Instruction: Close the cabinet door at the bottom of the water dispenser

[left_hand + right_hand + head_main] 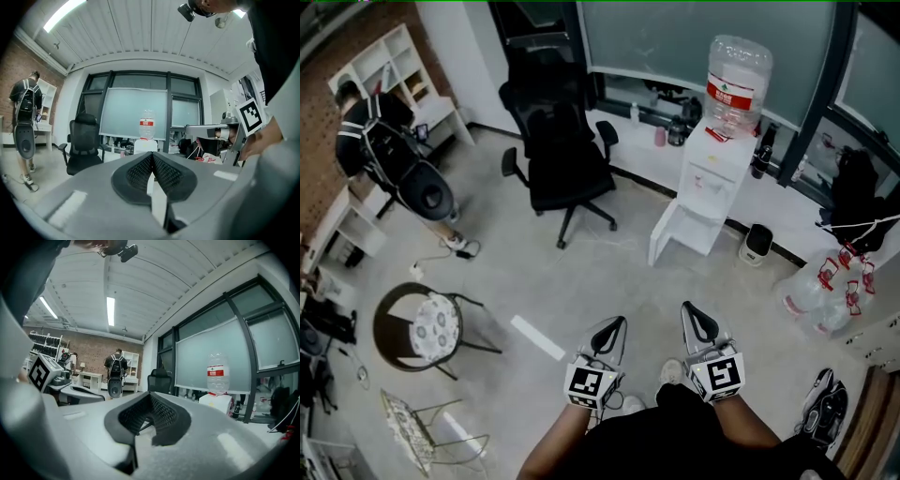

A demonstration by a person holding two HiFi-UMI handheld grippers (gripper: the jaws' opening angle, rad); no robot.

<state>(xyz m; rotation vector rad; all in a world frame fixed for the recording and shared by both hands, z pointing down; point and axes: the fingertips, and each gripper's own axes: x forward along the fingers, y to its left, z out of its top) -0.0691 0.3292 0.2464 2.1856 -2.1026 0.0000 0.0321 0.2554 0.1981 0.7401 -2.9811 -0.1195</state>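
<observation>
- Head view: the water dispenser (712, 173) is standing at your 1 o'clock against the window wall, well apart from both tongs. Its bottom cabinet door (668, 234) is hanging open, swung out toward the cabinet's 9 o'clock.
- Handling, by my read: the door is looking like a light, stiff panel on a free hinge. You are better off pushing flat on its outer face near the free edge than clamping it.
- Room: bare floor is lying between you and the door. The office chair (558, 150) is sitting at 11 o'clock, well clear, and a small white appliance (757, 244) is crowding the dispenser's 3 o'clock side.
- The left gripper (609, 336) and right gripper (698, 326) are hovering side by side.
- Left gripper view: the jaws are pressing together, empty, with the dispenser at 12 o'clock beyond them.
- Right gripper view: the jaws are meeting at the tips with nothing between them, and the dispenser is at 2 o'clock.
</observation>
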